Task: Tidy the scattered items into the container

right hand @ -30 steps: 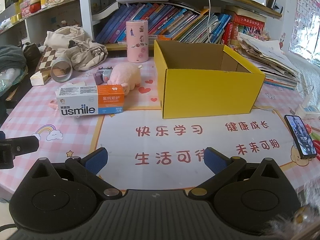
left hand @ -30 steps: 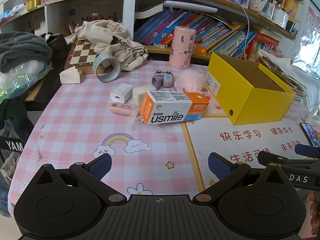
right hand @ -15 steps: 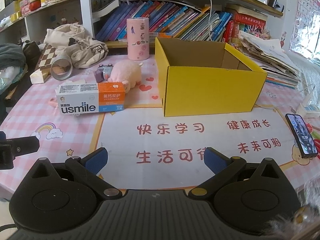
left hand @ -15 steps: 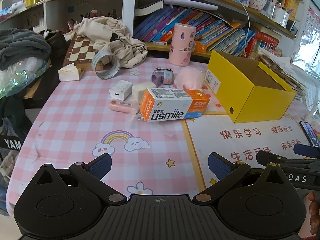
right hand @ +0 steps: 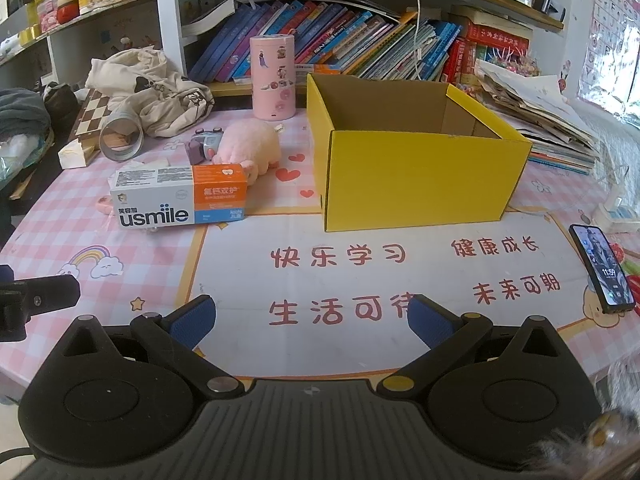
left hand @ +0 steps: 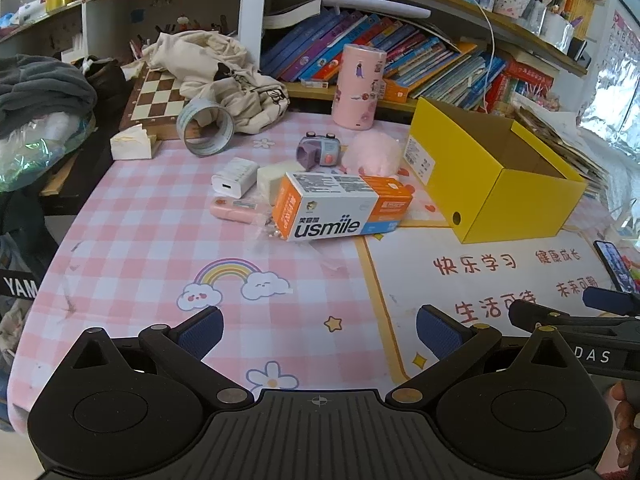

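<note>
An open yellow cardboard box (left hand: 516, 200) (right hand: 420, 176) stands on the table with nothing visible inside. Left of it lie a white and orange usmile carton (left hand: 340, 212) (right hand: 180, 200), a pink plush toy (left hand: 372, 154) (right hand: 248, 146), a small purple gadget (left hand: 318, 152) (right hand: 204, 144), a white charger (left hand: 235, 178), a cream block (left hand: 276, 176) and a pink stick (left hand: 234, 210). My left gripper (left hand: 318, 330) is open near the table's front, well short of the carton. My right gripper (right hand: 310, 318) is open over the white mat, in front of the box.
A pink cylindrical tin (left hand: 358, 88), a tape roll (left hand: 205, 124), a chessboard (left hand: 154, 98) and a beige cloth bag (left hand: 216, 76) sit at the back by the bookshelf. A phone (right hand: 604, 274) lies at the right. Stacked papers (right hand: 540, 120) lie behind the box.
Both grippers have edged slightly forward toward the items. Nothing on the table has moved, and both grippers stay open.
</note>
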Action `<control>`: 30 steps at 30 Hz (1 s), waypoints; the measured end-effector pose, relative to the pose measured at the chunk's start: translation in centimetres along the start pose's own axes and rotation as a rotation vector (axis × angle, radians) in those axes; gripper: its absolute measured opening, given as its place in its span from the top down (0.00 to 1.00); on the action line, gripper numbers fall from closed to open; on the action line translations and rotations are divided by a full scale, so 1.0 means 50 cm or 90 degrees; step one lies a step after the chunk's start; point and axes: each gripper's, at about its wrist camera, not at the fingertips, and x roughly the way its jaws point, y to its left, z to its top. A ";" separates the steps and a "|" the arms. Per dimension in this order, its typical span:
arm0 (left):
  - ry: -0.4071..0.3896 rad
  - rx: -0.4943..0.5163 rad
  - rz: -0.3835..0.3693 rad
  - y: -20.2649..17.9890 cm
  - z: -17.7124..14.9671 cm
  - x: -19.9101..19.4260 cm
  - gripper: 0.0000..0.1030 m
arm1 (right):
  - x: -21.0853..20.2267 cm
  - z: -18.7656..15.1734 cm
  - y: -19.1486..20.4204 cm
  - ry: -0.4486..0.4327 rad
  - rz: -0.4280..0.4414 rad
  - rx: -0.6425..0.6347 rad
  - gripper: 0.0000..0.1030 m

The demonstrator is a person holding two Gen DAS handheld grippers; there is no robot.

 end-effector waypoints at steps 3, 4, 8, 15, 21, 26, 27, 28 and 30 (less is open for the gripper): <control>-0.004 -0.001 -0.001 -0.001 0.000 -0.001 0.00 | -0.001 0.000 -0.003 0.002 0.000 0.003 0.00; -0.005 -0.002 -0.002 -0.001 0.000 -0.002 0.00 | -0.002 0.000 -0.005 0.001 0.000 0.003 0.00; -0.005 -0.001 -0.006 -0.002 0.000 -0.002 0.00 | -0.009 0.000 -0.005 -0.008 0.002 0.000 0.00; -0.002 0.010 -0.009 -0.012 -0.001 -0.002 0.00 | -0.015 -0.003 -0.013 -0.011 -0.003 0.010 0.00; -0.003 0.008 -0.007 -0.010 -0.004 -0.007 0.00 | -0.020 -0.005 -0.010 -0.015 -0.001 0.007 0.00; -0.006 0.007 -0.008 -0.006 -0.006 -0.011 0.00 | -0.022 -0.007 -0.003 -0.015 0.002 -0.001 0.00; -0.006 0.007 -0.008 -0.005 -0.006 -0.011 0.00 | -0.022 -0.007 -0.001 -0.015 0.003 -0.002 0.00; -0.006 0.007 -0.008 -0.004 -0.007 -0.012 0.00 | -0.021 -0.007 0.001 -0.013 0.004 -0.002 0.00; -0.007 0.006 -0.010 -0.001 -0.008 -0.014 0.00 | -0.021 -0.006 0.005 -0.012 0.007 -0.004 0.00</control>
